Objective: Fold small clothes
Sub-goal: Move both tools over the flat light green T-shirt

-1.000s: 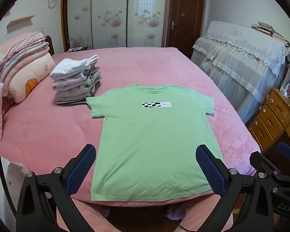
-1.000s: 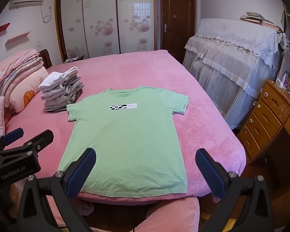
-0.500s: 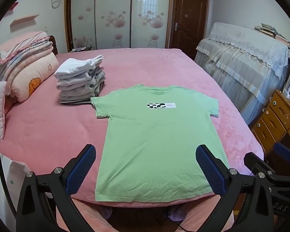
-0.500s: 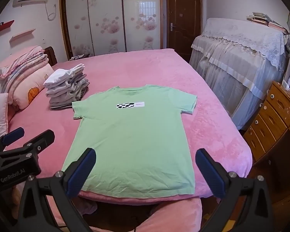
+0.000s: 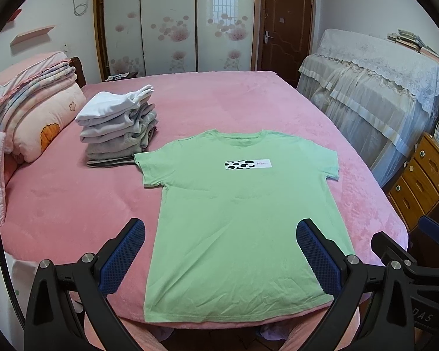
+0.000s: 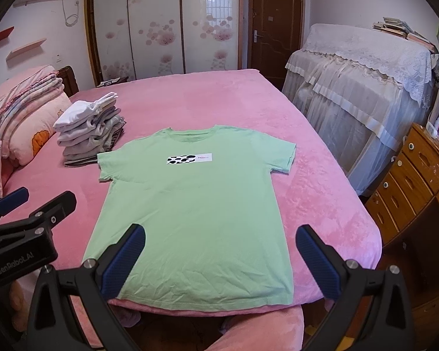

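While the green T-shirt (image 5: 243,222) lies spread flat, front up, on the pink bed (image 5: 73,204), its hem sits at the near edge and its collar points toward the wardrobe (image 5: 172,23). Black-and-white spotted patch (image 5: 247,164) on the chest. Left sleeve tip touches or just overlaps the base of the folded clothes stack (image 5: 118,130) — can't tell which. Left tool (image 5: 221,259) hangs above the hem, fingers spread wide, holding nothing. Right tool (image 6: 221,260) same — spread, empty, over the lower right part of the shirt. Pillows and quilt (image 5: 29,102) sit at the far left, a lace-covered unit (image 6: 365,82) and a wooden dresser (image 6: 409,181) to the right.
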{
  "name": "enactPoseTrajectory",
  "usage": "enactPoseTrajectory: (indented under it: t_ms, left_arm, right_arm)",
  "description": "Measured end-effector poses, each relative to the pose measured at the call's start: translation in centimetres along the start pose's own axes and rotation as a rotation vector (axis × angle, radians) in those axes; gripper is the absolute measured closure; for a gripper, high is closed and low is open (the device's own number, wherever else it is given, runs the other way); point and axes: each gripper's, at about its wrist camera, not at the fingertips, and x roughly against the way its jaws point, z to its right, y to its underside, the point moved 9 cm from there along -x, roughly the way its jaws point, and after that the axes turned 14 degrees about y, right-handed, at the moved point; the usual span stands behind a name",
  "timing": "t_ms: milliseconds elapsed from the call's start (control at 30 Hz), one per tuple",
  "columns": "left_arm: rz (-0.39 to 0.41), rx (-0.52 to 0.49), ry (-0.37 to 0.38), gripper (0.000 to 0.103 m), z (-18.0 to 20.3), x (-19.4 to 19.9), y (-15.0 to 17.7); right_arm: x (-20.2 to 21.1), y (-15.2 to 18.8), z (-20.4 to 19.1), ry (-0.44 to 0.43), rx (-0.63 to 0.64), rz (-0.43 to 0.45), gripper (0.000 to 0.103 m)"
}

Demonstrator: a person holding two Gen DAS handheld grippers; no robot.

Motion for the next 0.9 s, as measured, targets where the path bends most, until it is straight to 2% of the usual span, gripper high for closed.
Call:
enactPoseTrajectory:
  t_ms: [233,333,533,733,900]
  left_arm:
    - [0.04,0.015,0.041,0.0,-0.1,-0.3,-0.7]
    - [0.062,0.027,0.018,0.0,-0.2,-0.1,-0.9]
    - [0.007,0.045,0.008,0.0,0.2,-1.2,-0.5]
    - [0.021,-0.005,0.037,0.0,2.4,-1.2,-0.7]
    - [0.0,-0.064,0.027,0.0,4.4,-2.2,-1.3]
  right_arm:
    - [-1.3,-0.5,0.0,0.01,-0.008,-0.023,0.0]
    - [-1.8,-0.4,-0.1,0.01,0.003,-0.03,0.0]
    - [-2.1,0.1,0.4,-0.005,0.006,-0.04,0.0]
    - [-2.4,0.0,2.2,0.006,0.013,-0.04,0.0]
    - [-2.6,-0.1,3.4,0.011,0.01,-0.021,0.0]
